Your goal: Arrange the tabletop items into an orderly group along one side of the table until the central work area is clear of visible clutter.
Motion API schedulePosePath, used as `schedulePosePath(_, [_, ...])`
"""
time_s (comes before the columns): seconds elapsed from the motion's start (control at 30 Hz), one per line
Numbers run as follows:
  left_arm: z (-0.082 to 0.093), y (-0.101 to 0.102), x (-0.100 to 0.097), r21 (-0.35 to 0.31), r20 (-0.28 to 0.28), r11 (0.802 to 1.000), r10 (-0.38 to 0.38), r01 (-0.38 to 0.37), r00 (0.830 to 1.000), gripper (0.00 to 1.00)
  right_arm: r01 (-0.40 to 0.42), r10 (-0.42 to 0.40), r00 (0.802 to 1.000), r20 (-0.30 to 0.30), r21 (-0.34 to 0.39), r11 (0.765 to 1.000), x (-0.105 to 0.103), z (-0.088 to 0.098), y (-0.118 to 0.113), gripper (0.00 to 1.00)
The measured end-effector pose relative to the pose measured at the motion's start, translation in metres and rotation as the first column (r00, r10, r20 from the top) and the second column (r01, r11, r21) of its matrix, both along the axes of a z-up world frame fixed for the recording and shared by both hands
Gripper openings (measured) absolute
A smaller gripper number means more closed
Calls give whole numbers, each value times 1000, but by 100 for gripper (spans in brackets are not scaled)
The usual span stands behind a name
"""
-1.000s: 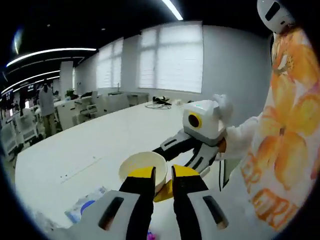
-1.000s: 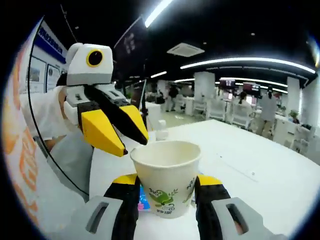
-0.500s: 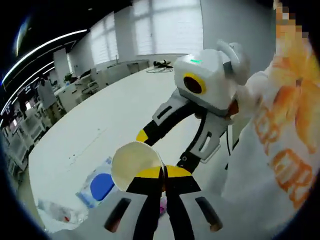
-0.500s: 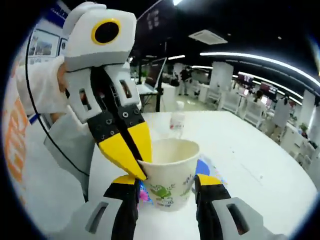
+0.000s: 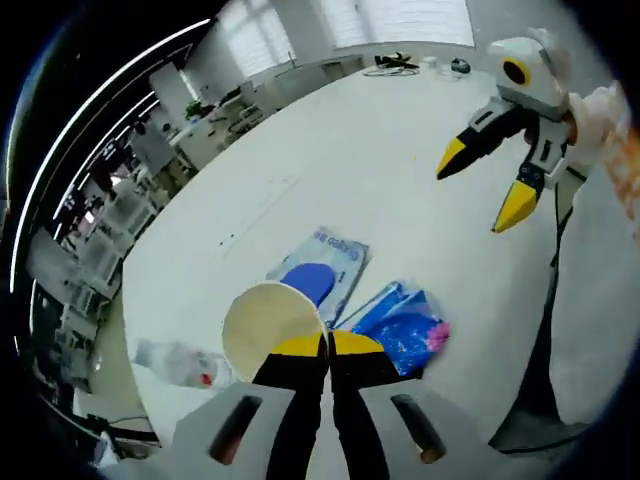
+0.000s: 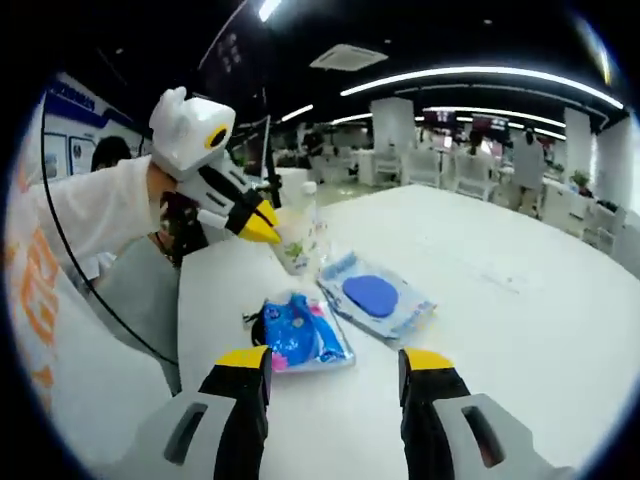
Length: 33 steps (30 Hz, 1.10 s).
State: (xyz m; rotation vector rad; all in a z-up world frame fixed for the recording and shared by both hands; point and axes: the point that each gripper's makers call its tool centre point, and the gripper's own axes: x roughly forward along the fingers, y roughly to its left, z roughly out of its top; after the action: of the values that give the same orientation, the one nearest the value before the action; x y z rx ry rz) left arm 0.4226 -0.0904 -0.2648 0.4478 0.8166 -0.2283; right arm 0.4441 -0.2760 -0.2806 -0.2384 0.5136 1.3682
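Left tool [image 5: 328,345] pinches paper cup [image 5: 272,318] rim, right tool [image 6: 335,362] apart

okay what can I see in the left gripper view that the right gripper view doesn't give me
Left gripper view: the paper cup's open mouth, its rim pinched between the shut left gripper, and the open right gripper across the white table.

Right gripper view: the cup's printed side and the bottle cap behind it.

Both: the blue-oval packet and the bright blue bag.

One paper cup [image 5: 272,318], one plastic bottle [image 5: 178,362], two blue packets [image 6: 375,297] [image 6: 298,333] on one white table [image 6: 520,330], two grippers [image 5: 327,346] [image 6: 332,360].
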Motion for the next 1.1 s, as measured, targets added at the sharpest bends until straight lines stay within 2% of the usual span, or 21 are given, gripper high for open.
schedulePosePath(0.07, [0,21,8,15,14,1000,27,-27,1000,0,15,-15,1000,-18,-2,1000,1,-3,-4,51])
schedulePosePath(0.13, [-1,48,19,-18,53,996,90,-90,995,0,23,-23,999,-30,-11,1000,1,-7,-6,51])
schedulePosePath(0.2, [-4,57,24,-44,59,992,121,-119,991,0,34,-34,998,-47,-13,999,2,-10,-8,51])
schedulePosePath(0.27, [-13,69,28,-20,46,992,124,-124,991,0,43,-43,997,-63,-7,999,1,-10,-7,52])
schedulePosePath(0.3, [-21,78,29,13,33,991,129,-129,991,0,45,-45,997,-65,-6,999,1,-9,-7,52])
schedulePosePath(0.37, [-25,83,32,13,31,991,135,-135,990,0,46,-46,996,-73,2,999,1,-8,-4,52])
schedulePosePath(0.47, [-37,88,39,-60,32,986,158,-156,987,0,61,-59,991,-117,9,998,1,-13,-2,52])
schedulePosePath(0.53, [-47,90,41,-33,6,988,153,-152,988,0,59,-58,991,-124,-1,998,1,-17,-2,52])
schedulePosePath(0.63, [-57,92,45,-41,-15,986,162,-163,987,0,58,-59,989,-134,-14,998,0,-22,-4,50])
schedulePosePath(0.73, [-64,94,49,-57,-25,983,173,-174,985,0,93,-90,977,-193,8,996,2,-21,-2,51])
schedulePosePath(0.87, [-72,94,50,-72,-58,980,179,-183,982,0,98,-97,978,-186,-6,995,6,-25,-3,51])
schedulePosePath(1.0, [-79,89,49,-100,-77,974,196,-204,977,0,122,-118,967,-224,1,993,11,-27,-3,51])
schedulePosePath(1.1, [-89,90,46,-95,-107,973,200,-210,974,0,121,-118,968,-220,0,993,11,-26,-3,51])
